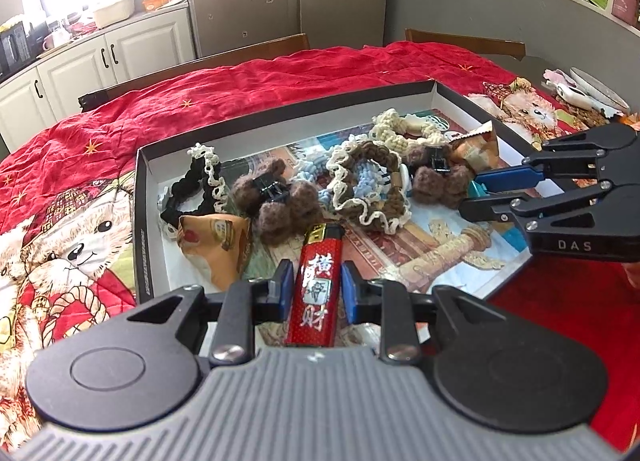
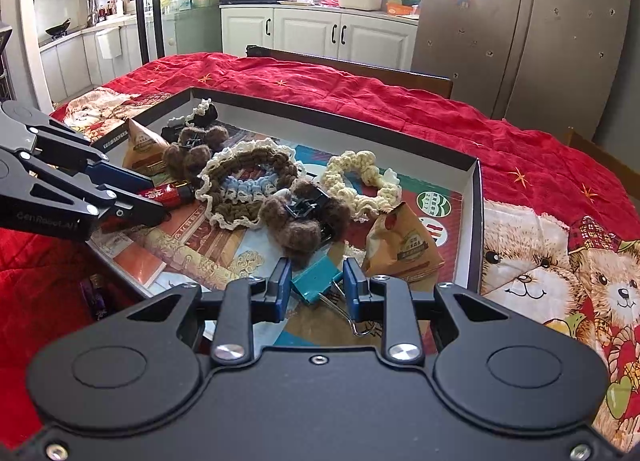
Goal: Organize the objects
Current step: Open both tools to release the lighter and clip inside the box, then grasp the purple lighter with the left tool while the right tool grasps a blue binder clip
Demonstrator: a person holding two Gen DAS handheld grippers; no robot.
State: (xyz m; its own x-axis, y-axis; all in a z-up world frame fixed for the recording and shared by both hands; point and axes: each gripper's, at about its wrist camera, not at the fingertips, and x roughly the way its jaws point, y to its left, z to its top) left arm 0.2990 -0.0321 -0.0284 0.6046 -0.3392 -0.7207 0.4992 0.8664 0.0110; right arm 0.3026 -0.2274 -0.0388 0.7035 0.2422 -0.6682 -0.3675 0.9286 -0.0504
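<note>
Left wrist view: crocheted scrunchies (image 1: pixel 362 185) & a snack packet (image 1: pixel 214 245) crowd the tray (image 1: pixel 144 221) beyond the lighter (image 1: pixel 314 285). Left gripper (image 1: pixel 314 289) tilts down, jaws apart beside the lighter; right gripper (image 2: pixel 316 289) jaws clamp the teal binder clip (image 2: pixel 314 281).

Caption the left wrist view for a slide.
Left gripper straddles a red lighter over a cluttered shallow box; right gripper reaches in beside a teal binder clip.

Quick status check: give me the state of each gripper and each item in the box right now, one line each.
left gripper: lighter between its blue pads, small gaps visible.
red lighter: lying lengthwise between the left fingers.
right gripper: jaws around the binder clip; grip unclear.
teal binder clip: tilted, wire handles toward the camera.
shallow box: open, lidless, on the red cloth.
brown-and-blue crochet scrunchie: lying loose in the box.
</note>
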